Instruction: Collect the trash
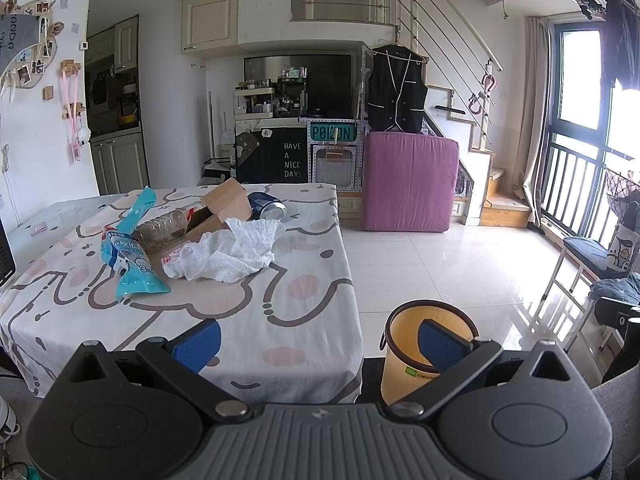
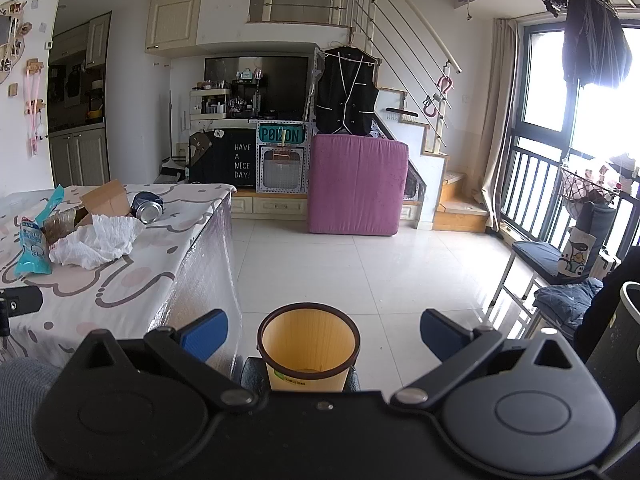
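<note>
Trash lies in a heap on the table [image 1: 280,320]: crumpled white tissue [image 1: 232,254], a blue plastic wrapper [image 1: 130,256], a clear plastic bottle [image 1: 164,228], an open cardboard box [image 1: 224,206] and a crushed dark can [image 1: 268,206]. A yellow bin [image 1: 404,356] with a brown rim stands on the floor by the table's near right corner. My left gripper [image 1: 320,344] is open and empty above the table's near edge. My right gripper [image 2: 324,334] is open and empty, with the bin [image 2: 308,344] right below and between its fingers. The heap also shows in the right wrist view, with the tissue [image 2: 96,244] nearest.
A pink mattress [image 1: 408,180] leans upright against the stairs at the back. A chair with dark cushions [image 2: 540,258] and a dark cylinder [image 2: 616,332] stand on the right near the window. White tiled floor [image 2: 380,260] lies between the table and the window.
</note>
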